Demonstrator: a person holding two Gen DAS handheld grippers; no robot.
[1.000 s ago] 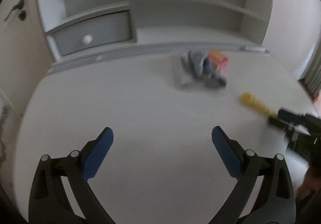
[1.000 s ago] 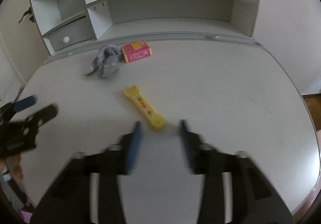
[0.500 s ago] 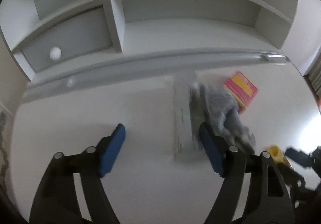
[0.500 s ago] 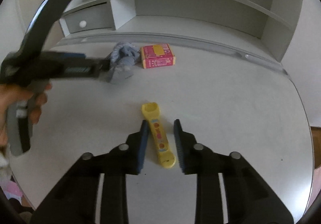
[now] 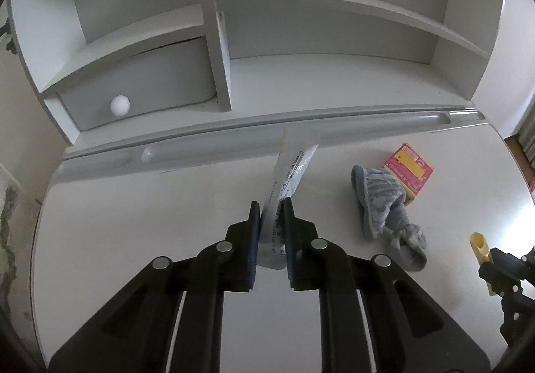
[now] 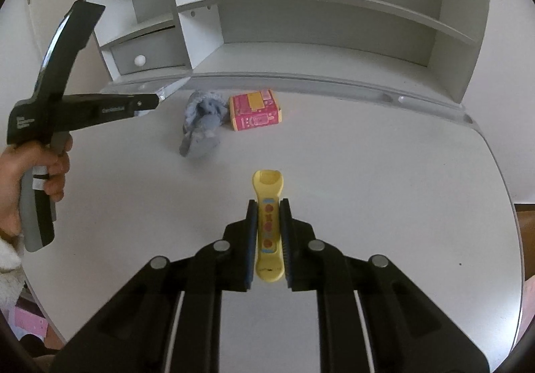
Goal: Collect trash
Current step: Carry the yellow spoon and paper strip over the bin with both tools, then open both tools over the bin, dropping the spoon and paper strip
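White desk: left tool clamps silver wrapper, right tool clamps yellow stick

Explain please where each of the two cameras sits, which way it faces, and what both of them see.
Left wrist: sits on the left gripper, faces down over the desk toward the shelf unit; its fingers clamp a clear wrapper.
Right wrist: sits on the right gripper, same facing; its fingers clamp a yellow wrapper; a hand holding the left gripper shows.
Shared: grey sock, pink box, drawer knob.
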